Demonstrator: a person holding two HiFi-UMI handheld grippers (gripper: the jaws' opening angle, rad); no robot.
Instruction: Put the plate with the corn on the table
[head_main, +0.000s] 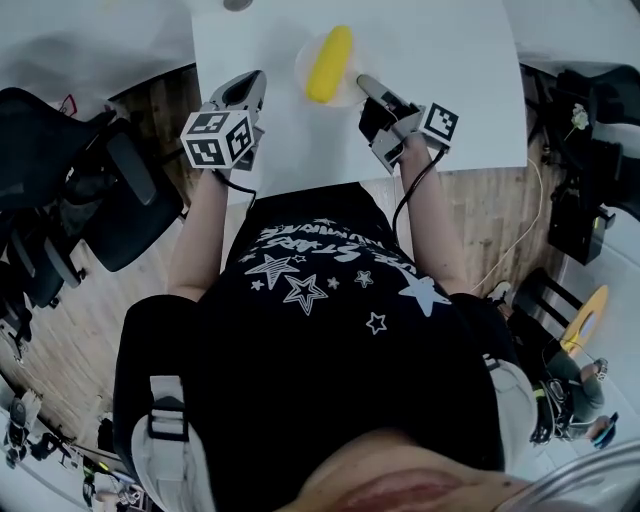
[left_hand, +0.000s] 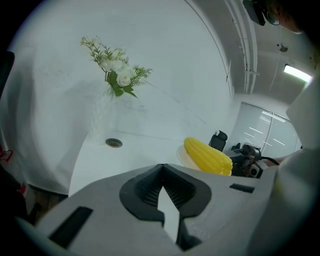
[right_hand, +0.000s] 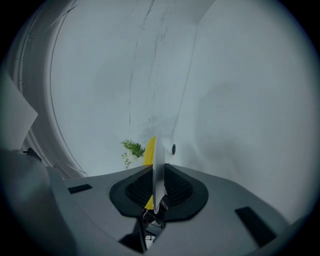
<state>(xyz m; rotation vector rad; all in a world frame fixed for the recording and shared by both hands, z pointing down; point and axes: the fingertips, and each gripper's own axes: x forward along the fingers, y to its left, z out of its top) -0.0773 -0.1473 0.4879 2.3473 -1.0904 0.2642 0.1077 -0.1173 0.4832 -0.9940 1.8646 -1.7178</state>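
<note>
Plate (head_main: 303, 60) bearing corn (head_main: 329, 64) is clamped at its rim in the right gripper's (head_main: 362, 83) jaws, over the white surface (head_main: 440, 60). Left gripper's (head_main: 245, 90) jaws closed, empty.

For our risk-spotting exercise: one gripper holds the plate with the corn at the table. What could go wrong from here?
The right gripper pinches the plate at one rim only, so it might tilt or slip. The corn lies loose on the plate and could roll off onto the table.
</note>
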